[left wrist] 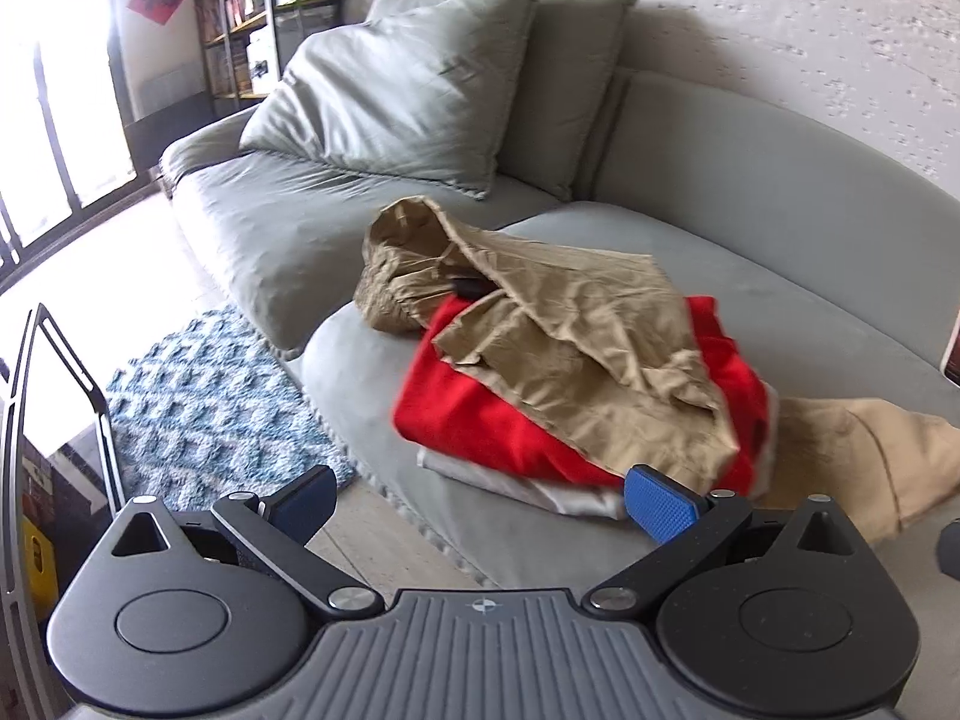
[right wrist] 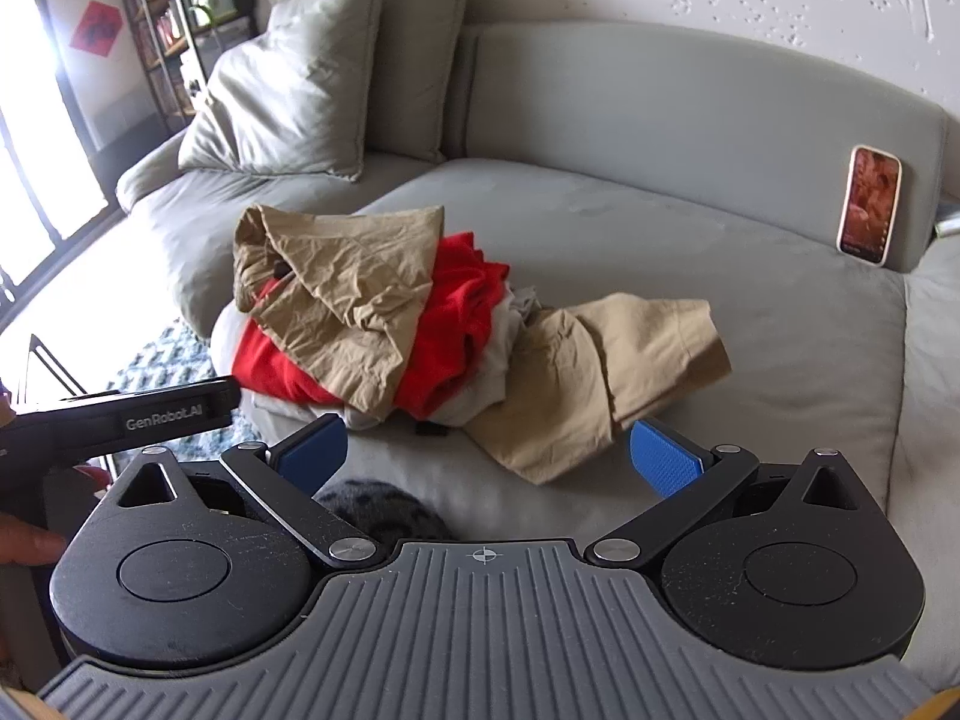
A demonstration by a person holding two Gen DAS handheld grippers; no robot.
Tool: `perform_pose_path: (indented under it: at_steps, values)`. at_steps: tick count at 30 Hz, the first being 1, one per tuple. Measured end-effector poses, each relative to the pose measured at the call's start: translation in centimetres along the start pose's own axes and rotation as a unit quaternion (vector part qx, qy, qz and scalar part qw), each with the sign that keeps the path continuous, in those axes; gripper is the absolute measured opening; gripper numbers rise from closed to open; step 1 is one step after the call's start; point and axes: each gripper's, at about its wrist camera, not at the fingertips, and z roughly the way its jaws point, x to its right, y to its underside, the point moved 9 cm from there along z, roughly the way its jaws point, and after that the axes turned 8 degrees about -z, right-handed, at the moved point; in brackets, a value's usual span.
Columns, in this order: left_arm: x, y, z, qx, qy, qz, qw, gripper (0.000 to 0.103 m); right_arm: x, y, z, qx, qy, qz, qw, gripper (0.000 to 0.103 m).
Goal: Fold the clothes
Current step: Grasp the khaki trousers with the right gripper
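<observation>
Both the left gripper and right gripper gape, grasping nothing. A phone leans on the sofa back, well apart from the clothes pile; bare cushion lies between.

Daylight came in hard from the window at far left; it was blown out to white in both views, washing out the floor below it. The sofa was evenly lit, with soft shadows behind the cushions and under the clothes pile. Strong fisheye bending curved the sofa back and darkened the frame corners. Left wrist view had slight motion blur on the pile; right wrist view was sharper.
</observation>
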Motion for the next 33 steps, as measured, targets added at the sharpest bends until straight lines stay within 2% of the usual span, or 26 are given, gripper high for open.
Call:
perform_pose_path:
  at_steps: [8, 18, 20, 22, 25, 27, 29, 31, 33]
  values:
    - [-4.9, -5.0, 1.2, 0.045, -0.050, 0.000, 0.9977, 0.102, -0.9, -2.7, 3.3, 0.012, -0.006, -0.014, 1.000, 0.103]
    - [-7.7, -3.1, 4.7, -0.017, -0.032, -0.038, 0.9986, 0.102, -2.1, -5.8, 7.2, 0.034, -0.015, -0.017, 0.999, 0.103]
    - [-7.9, -2.4, 5.5, -0.031, -0.018, -0.047, 0.9983, 0.102, -2.4, -6.4, 8.0, 0.039, -0.017, -0.017, 0.999, 0.103]
    - [-8.0, -1.7, 6.3, -0.043, -0.004, -0.055, 0.9976, 0.102, -2.9, -6.4, 9.3, 0.014, -0.026, -0.029, 0.999, 0.103]
    - [-7.9, -1.3, 7.3, -0.045, -0.001, -0.060, 0.9972, 0.102, -3.6, -6.3, 11.4, -0.031, -0.042, -0.049, 0.997, 0.103]
    - [-7.6, -1.1, 7.7, -0.052, 0.001, -0.059, 0.9969, 0.102, -4.7, -6.4, 12.6, -0.038, -0.061, -0.068, 0.995, 0.102]
    - [-7.4, -1.0, 8.0, -0.055, 0.005, -0.057, 0.9968, 0.102, -6.1, -6.5, 13.8, -0.042, -0.078, -0.094, 0.992, 0.097]
    - [-7.2, -1.0, 8.2, -0.056, 0.007, -0.056, 0.9969, 0.102, -7.2, -6.4, 15.6, -0.058, -0.079, -0.119, 0.988, 0.084]
    - [-7.2, -1.0, 8.1, -0.055, 0.012, -0.056, 0.9968, 0.102, -7.5, -6.1, 17.0, -0.074, -0.073, -0.133, 0.986, 0.083]
